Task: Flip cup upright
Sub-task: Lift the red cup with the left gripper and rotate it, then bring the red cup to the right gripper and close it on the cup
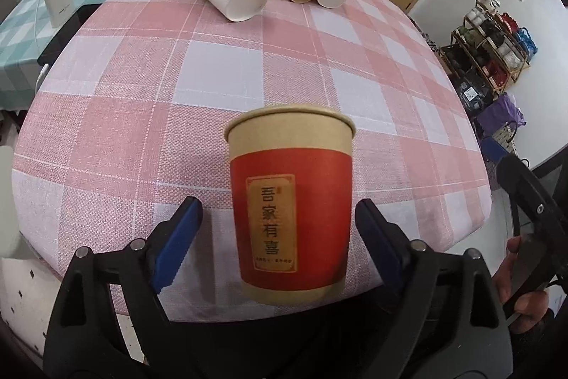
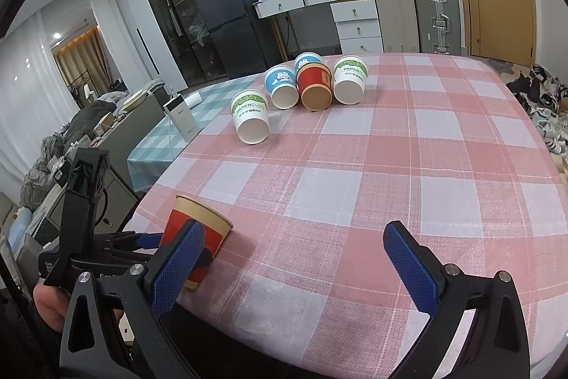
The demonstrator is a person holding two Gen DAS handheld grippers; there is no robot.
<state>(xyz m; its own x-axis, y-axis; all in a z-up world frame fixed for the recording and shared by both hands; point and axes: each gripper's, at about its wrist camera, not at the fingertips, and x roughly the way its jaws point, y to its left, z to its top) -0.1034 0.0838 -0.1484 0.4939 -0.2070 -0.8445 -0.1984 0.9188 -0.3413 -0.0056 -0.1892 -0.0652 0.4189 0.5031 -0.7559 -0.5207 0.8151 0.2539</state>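
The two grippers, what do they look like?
Both match. The left gripper and the right gripper each have a matte black plastic frame with triangular cut-outs and round silver pins, ending in two flat fingers faced with blue ribbed pads. No sleeve is visible.
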